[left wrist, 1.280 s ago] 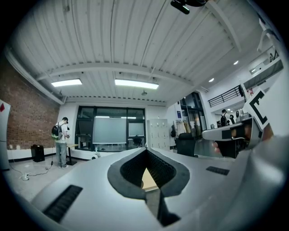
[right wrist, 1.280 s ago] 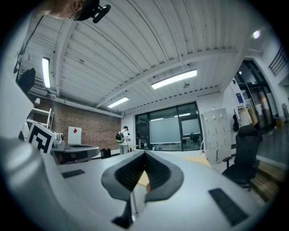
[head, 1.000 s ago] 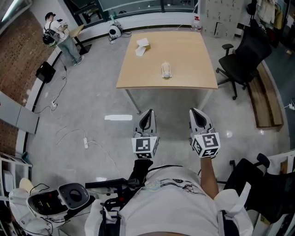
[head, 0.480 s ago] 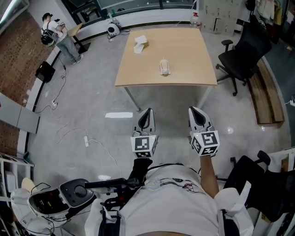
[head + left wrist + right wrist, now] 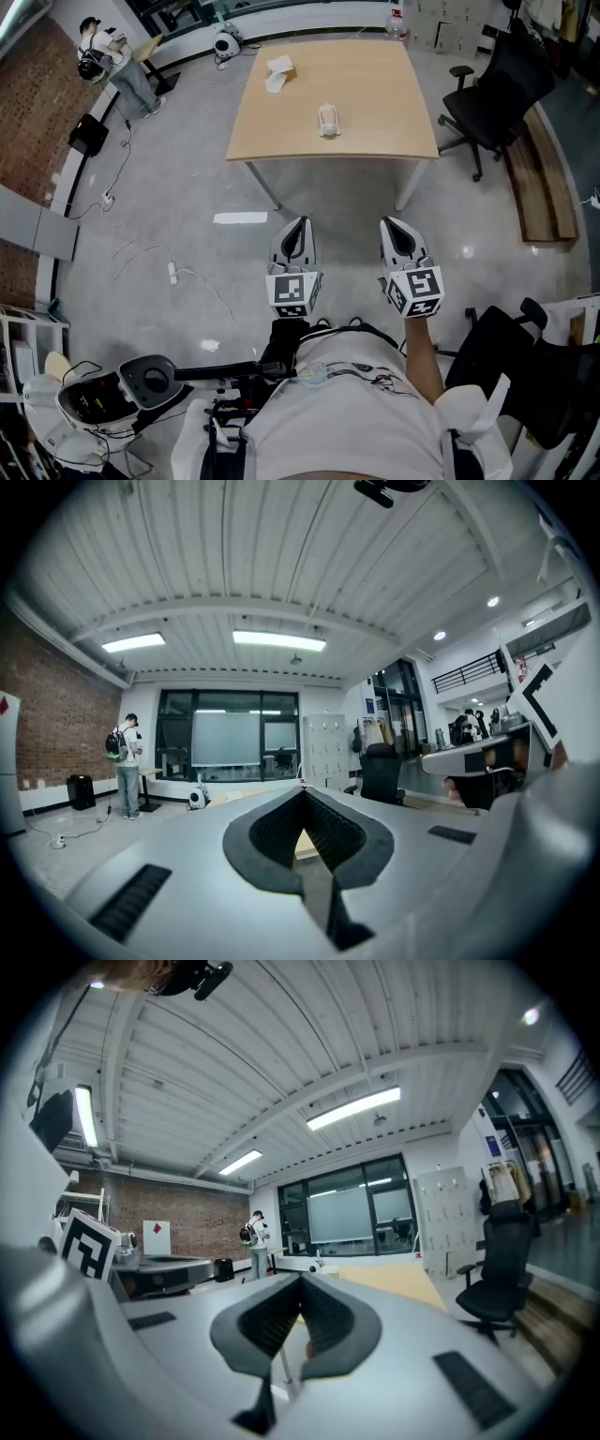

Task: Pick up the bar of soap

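The bar of soap (image 5: 327, 120) is a pale oblong lying near the middle of the tan table (image 5: 375, 122), far ahead in the head view. My left gripper (image 5: 298, 225) and right gripper (image 5: 395, 225) hang side by side over the grey floor, well short of the table's near edge. Both are shut with nothing between the jaws. In the left gripper view the left gripper (image 5: 303, 795) points at the table across the room. In the right gripper view the right gripper (image 5: 300, 1283) sits left of the tan tabletop (image 5: 389, 1283). The soap does not show in either gripper view.
White paper-like items (image 5: 278, 71) lie at the table's far left corner. A black office chair (image 5: 497, 89) and a wooden bench (image 5: 542, 187) stand to the right. A person (image 5: 111, 56) stands far left. Cables (image 5: 173, 274) trail on the floor, with equipment (image 5: 122, 398) at lower left.
The table and soap have slid a little up and to the left in the head view. Both grippers hold the same pose, still shut and empty.
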`<state>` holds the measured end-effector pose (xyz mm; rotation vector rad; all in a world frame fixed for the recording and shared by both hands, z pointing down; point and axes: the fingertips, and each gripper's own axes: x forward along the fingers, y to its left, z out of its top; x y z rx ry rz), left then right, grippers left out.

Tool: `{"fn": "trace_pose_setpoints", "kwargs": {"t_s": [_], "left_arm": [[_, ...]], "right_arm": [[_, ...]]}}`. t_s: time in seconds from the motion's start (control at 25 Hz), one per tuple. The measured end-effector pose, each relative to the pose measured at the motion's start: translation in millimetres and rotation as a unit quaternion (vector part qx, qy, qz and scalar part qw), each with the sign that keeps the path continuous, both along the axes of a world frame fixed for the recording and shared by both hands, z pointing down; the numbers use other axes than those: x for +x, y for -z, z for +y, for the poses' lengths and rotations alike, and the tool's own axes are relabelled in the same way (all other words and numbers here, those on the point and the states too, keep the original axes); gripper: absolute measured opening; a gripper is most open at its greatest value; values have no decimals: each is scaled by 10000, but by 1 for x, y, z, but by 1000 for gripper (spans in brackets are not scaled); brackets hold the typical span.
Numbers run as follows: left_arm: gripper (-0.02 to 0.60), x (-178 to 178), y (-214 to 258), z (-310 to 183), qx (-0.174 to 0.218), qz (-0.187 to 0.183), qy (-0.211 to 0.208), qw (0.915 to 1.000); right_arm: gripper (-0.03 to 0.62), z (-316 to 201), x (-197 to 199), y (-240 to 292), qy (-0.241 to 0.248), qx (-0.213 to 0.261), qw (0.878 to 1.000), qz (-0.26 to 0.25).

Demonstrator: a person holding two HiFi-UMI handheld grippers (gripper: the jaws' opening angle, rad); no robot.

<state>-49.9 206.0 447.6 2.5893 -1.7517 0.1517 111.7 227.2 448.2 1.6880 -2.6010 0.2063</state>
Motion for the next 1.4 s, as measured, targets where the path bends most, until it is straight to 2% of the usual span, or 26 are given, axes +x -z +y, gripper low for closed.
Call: {"fn": "trace_pose_setpoints", "kwargs": {"t_s": [0.36, 0.64, 0.96, 1.4], "left_arm": [[2, 14, -26, 12, -142, -36, 110, 9998], [2, 19, -37, -4, -218, -30, 110, 9997], [2, 19, -28, -59, -93, 70, -47, 9999], [2, 2, -21, -166, -70, 62, -276, 9996]], "right_arm": [[4, 6, 8, -20, 208, -276, 9994, -67], [4, -15, 4, -28, 286, -331, 9990, -81], [3, -64, -4, -21, 254, -231, 9994, -24], [3, -170, -23, -12, 103, -195, 9998, -21]]}}
